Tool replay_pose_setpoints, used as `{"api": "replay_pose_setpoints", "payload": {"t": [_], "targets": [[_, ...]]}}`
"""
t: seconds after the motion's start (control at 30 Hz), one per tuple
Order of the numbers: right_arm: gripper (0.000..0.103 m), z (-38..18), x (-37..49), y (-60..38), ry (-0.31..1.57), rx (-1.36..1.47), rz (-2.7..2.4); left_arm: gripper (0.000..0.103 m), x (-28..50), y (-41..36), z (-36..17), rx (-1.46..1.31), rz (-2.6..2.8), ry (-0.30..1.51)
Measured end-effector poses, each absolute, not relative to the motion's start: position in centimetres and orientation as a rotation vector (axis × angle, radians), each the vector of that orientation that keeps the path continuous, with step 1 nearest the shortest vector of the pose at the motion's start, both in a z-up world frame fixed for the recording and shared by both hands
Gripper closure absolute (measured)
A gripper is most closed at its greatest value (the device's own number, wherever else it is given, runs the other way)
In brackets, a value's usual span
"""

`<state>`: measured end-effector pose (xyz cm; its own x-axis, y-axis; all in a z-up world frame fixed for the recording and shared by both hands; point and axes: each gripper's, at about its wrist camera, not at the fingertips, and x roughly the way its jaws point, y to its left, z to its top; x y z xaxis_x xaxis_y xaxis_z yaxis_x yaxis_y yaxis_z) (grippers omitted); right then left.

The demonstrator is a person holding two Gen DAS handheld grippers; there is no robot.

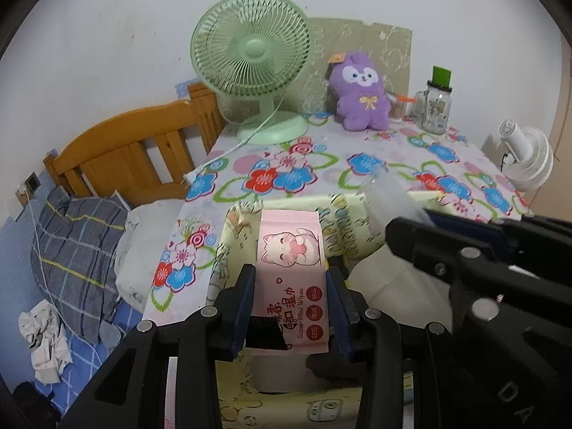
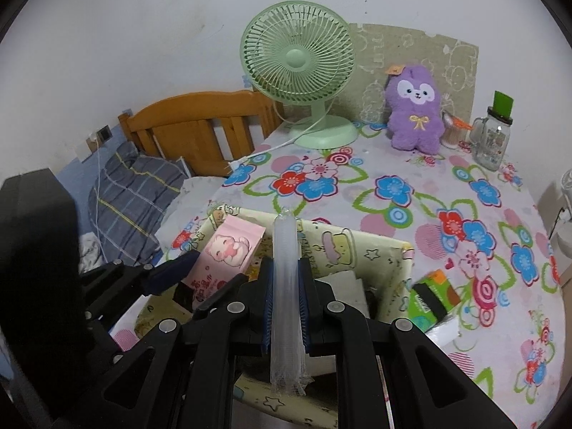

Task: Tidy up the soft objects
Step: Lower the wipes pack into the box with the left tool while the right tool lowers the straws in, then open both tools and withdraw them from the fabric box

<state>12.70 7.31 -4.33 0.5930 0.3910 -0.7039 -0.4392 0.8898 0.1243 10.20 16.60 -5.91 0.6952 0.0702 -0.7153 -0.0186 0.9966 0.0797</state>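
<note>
1. Left gripper (image 1: pixel 290 295) squeezes a pink pack of wipes (image 1: pixel 290 250) between its two blue pads. I hold the pack by its long sides so it does not slip.
2. Right gripper (image 2: pixel 285 298) is pinched tight on a thin clear plastic sleeve (image 2: pixel 285 268). The sleeve sticks out past both ends of the pads, so I grip it near the middle to keep it from drooping.
3. Both soft things hang just over the yellow cartoon box (image 2: pixel 389 250), which sits on the flowery tablecloth (image 2: pixel 411 193). I think I hold them there because the box is where they should go.
4. Inside the box I see something white, but I cannot tell what it is.
5. Just beside the box, on its right, lies one green and orange packet (image 2: pixel 434 295).
6. Now I count. Two grippers, one pack of wipes, one clear sleeve, one box.
7. Farther back stands one green fan (image 2: pixel 298 60), put near the wall so it is out of the way.
8. One purple plush toy (image 2: pixel 416 114) leans up against the wall, next to one glass jar with a green lid (image 2: pixel 491 139).
9. One white fan (image 1: pixel 525 159) sits off the right edge of the table.
10. Off to the left is one wooden bed frame (image 1: pixel 136 153) with one checked pillow (image 1: pixel 78 250).
</note>
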Motion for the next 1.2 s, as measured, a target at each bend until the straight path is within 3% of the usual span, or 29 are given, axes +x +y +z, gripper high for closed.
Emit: {"api": "replay_pose_setpoints", "payload": {"t": [0.13,0.2,0.37,0.43,0.53,0.63,0.77,1.2], "targets": [[0.088,-4.8,13.1,7.8,0.809,-0.072,0.487,0.061,10.3,17.1,-6.5,0.062,0.060,0.816],[0.086,-4.9,13.2,8.0,0.815,-0.066,0.496,0.052,10.2,17.3,-6.5,0.060,0.072,0.818],[0.077,-5.8,13.6,8.4,0.848,-0.088,0.488,0.041,9.9,17.4,-6.6,0.055,0.063,0.819],[0.070,-6.1,13.7,8.2,0.862,-0.080,0.481,0.037,9.9,17.3,-6.7,0.051,0.053,0.821],[0.041,-6.1,13.8,7.7,0.862,-0.066,0.456,0.031,9.7,17.2,-6.6,0.048,0.042,0.817],[0.030,-5.7,13.4,7.1,0.831,-0.059,0.436,0.024,9.4,16.9,-6.3,0.053,0.041,0.808],[0.028,-5.1,13.0,6.8,0.807,-0.083,0.422,0.014,9.3,16.5,-5.9,0.059,0.053,0.788],[0.024,-3.4,11.0,5.1,0.743,-0.121,0.398,0.010,7.9,14.9,-4.2,0.061,0.053,0.744]]}}
